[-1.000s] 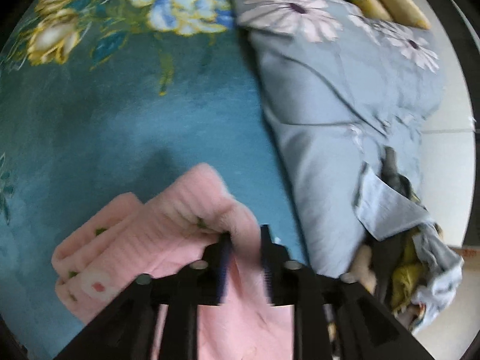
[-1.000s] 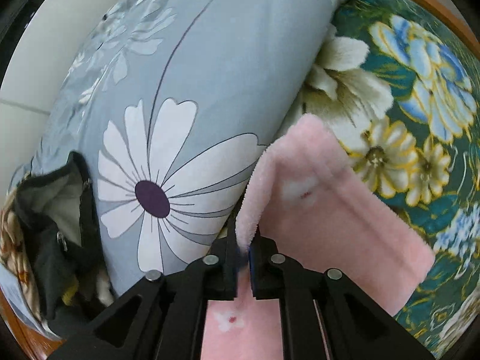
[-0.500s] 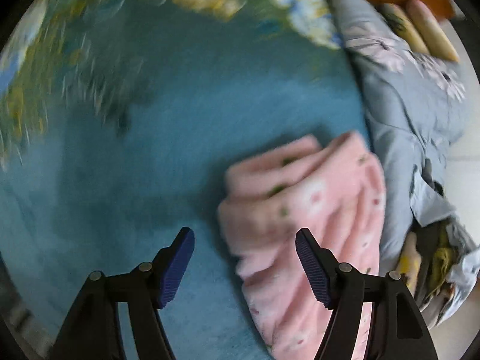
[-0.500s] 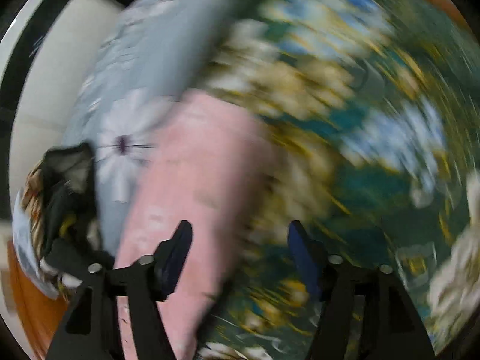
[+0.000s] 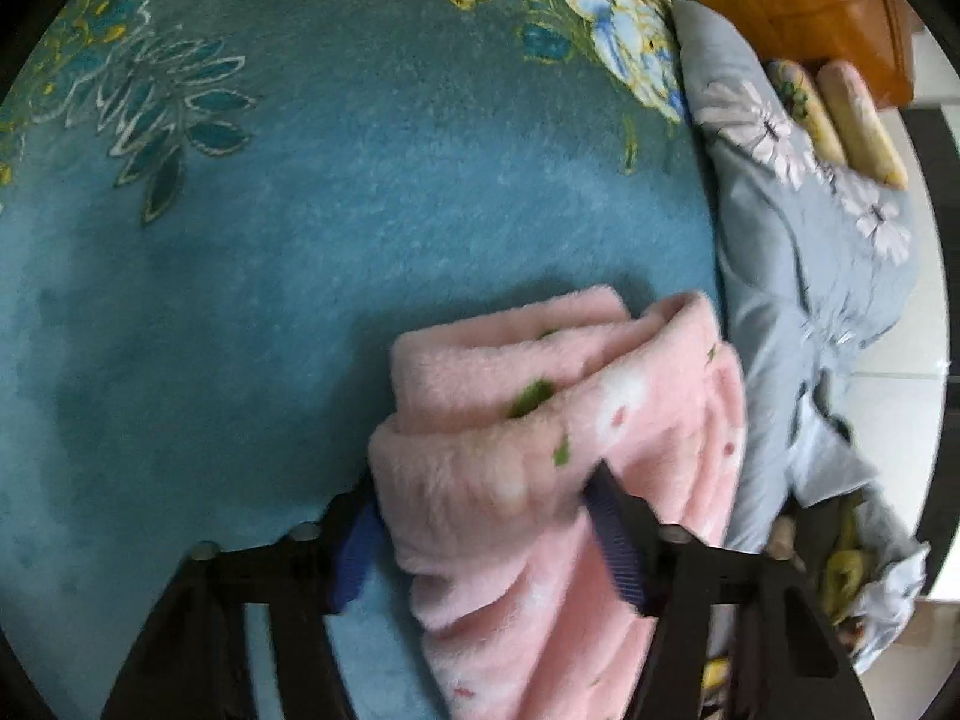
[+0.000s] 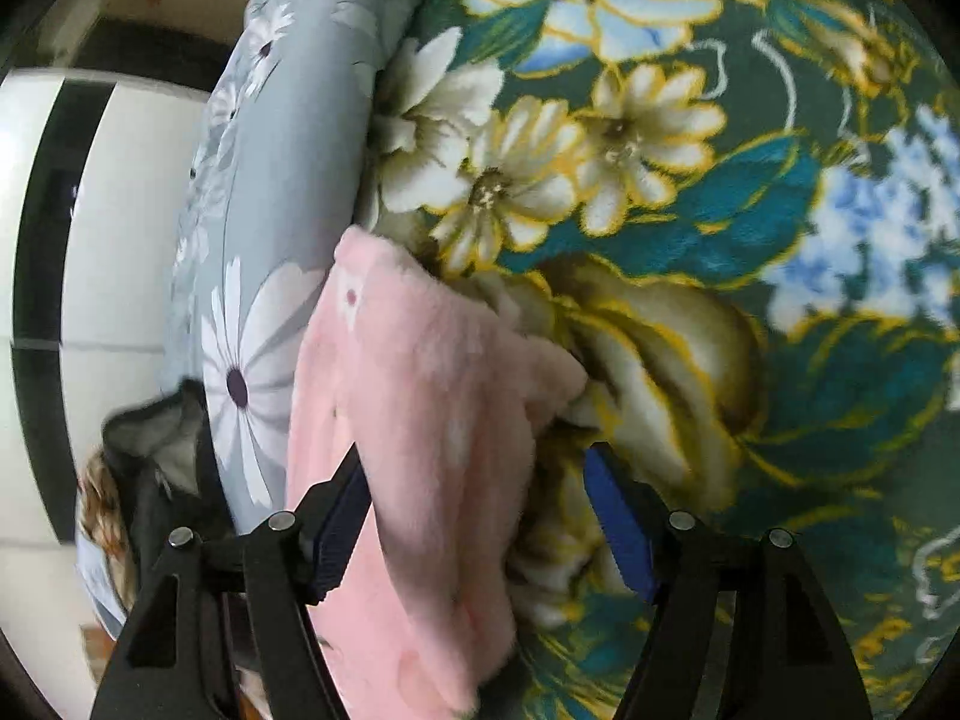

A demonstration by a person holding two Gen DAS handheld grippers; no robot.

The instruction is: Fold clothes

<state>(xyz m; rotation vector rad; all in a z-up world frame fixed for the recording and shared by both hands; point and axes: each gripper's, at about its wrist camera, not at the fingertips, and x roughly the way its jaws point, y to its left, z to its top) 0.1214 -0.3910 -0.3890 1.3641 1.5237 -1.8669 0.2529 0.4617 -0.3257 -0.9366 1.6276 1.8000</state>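
Observation:
A pink fleece garment (image 5: 540, 408) with small flower prints lies folded on the teal floral blanket (image 5: 300, 240), its right side against a grey-blue duvet. My left gripper (image 5: 480, 492) straddles the thick folded end; its jaws are closing, and both blue pads (image 5: 618, 540) touch the fabric. In the right wrist view the same pink garment (image 6: 420, 390) runs up between the fingers of my right gripper (image 6: 474, 456), which is open. Its left pad brushes the fabric, while its right pad (image 6: 618, 528) hangs free over the blanket (image 6: 720, 210).
The grey-blue daisy-print duvet (image 5: 798, 252) (image 6: 288, 150) lies bunched along the bed's edge. A heap of mixed clothes (image 5: 840, 570) lies beyond it, with a dark garment (image 6: 156, 450) on top. Two rolled bolsters (image 5: 852, 120) lie by a wooden board (image 5: 810, 0). White floor tiles (image 6: 120, 210) show past the bed.
Both grippers let go of the pink garment and opened wide as they swung across the bed. The garment now lies folded, and the left jaws have come in around its end.

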